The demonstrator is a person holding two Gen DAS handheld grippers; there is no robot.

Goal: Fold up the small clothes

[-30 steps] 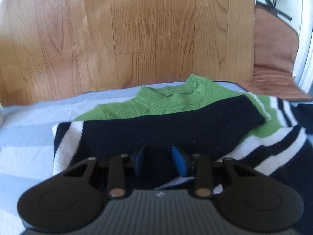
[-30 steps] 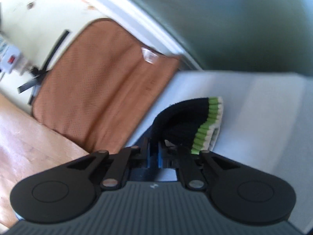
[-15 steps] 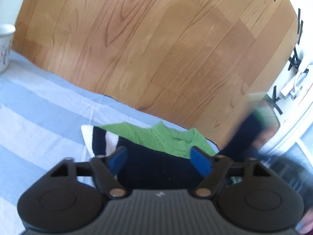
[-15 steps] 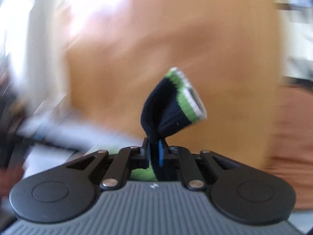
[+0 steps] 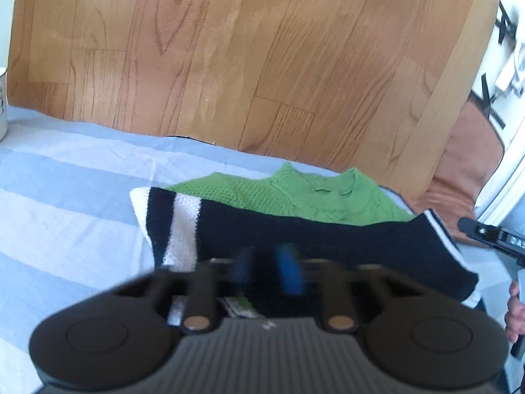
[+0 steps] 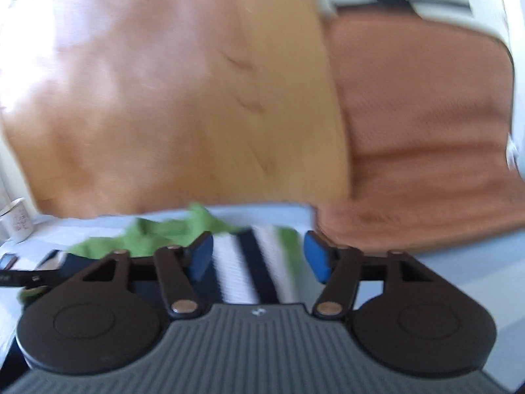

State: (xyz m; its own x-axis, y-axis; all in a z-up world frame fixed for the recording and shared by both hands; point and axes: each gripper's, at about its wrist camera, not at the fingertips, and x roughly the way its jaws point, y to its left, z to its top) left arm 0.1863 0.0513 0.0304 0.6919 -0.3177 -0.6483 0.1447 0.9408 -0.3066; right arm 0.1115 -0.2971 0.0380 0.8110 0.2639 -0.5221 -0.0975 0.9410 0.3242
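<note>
A small knitted sweater (image 5: 311,197), green with navy and white stripes, lies on the striped blue cloth (image 5: 65,197). One navy sleeve (image 5: 328,243) lies folded across its body. My left gripper (image 5: 265,266) hovers low over the sleeve's near edge. Its blue pads are blurred, closing and almost together, and I cannot tell whether fabric is between them. In the right wrist view, my right gripper (image 6: 259,256) is opening over the striped part of the sweater (image 6: 249,262). Its pads (image 6: 201,256) stand wide apart and touch nothing.
A white mug (image 6: 19,220) stands at the cloth's far left corner. Wooden floor (image 5: 262,65) lies beyond the far edge, with a brown mat (image 6: 426,131) to the right. A person's hand (image 5: 515,308) holding the other gripper shows at the right edge of the left wrist view.
My right gripper swung the navy sleeve over the sweater and opened, letting it go. My left gripper opened wide, drew back, then closed again.
</note>
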